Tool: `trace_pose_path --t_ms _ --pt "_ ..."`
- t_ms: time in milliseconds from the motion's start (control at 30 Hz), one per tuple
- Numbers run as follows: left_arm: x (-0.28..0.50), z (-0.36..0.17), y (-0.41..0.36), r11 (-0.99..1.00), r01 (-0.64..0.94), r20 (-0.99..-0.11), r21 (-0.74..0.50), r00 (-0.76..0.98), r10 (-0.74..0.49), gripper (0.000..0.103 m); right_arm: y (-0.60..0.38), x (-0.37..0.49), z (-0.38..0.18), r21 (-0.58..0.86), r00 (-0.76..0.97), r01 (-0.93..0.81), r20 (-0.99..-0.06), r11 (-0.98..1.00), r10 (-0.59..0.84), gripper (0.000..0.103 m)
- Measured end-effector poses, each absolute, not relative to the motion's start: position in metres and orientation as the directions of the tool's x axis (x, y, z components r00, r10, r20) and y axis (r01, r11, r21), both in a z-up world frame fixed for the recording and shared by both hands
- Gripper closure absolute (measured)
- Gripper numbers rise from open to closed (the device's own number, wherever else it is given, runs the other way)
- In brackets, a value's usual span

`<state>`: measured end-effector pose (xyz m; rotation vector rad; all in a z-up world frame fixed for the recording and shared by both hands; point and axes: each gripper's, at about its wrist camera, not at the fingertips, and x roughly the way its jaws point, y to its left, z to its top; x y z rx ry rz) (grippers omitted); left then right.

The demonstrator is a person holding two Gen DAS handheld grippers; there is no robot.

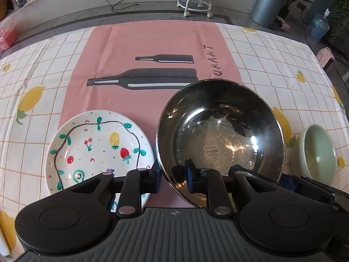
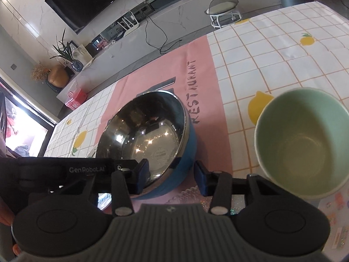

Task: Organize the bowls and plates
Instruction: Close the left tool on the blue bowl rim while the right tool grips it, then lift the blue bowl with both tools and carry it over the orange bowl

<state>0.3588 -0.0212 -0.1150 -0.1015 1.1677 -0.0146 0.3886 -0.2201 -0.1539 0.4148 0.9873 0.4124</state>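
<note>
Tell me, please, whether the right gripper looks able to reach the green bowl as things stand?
Probably yes: the green bowl stands uncovered just right of the right gripper, whose jaws straddle the steel bowl rim and must clear it first.

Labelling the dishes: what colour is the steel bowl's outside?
Blue; the steel bowl shows it best in the right wrist view.
</note>
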Motion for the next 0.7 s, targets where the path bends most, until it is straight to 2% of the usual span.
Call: trace_pose_path --t_ms 67,200,267,700 --pt "0.357 -0.113 -0.020 0.993 -0.063 -0.916 -0.097 0.397 -0.064 0.083 -0.218 0.389 -0.155 0.491 0.487 -0.152 -0.718 0.858 0.497 0.063" --pt "0.354 -0.104 -0.019 0.991 -0.061 -0.904 -0.121 0.420 -0.084 0.089 -0.220 0.389 -0.157 0.467 0.488 -0.125 -0.739 0.876 0.464 0.078" --pt "0.352 -0.099 -0.022 0.993 -0.056 -0.901 -0.108 0.428 -0.074 0.090 -0.223 0.389 -0.158 0.463 0.489 -0.117 -0.743 0.879 0.457 0.082" --pt "0.324 -0.057 -0.025 0.997 -0.004 -0.870 -0.072 0.489 -0.060 0.088 -0.232 0.373 -0.123 0.486 0.557 -0.157 -0.675 0.860 0.484 0.087"
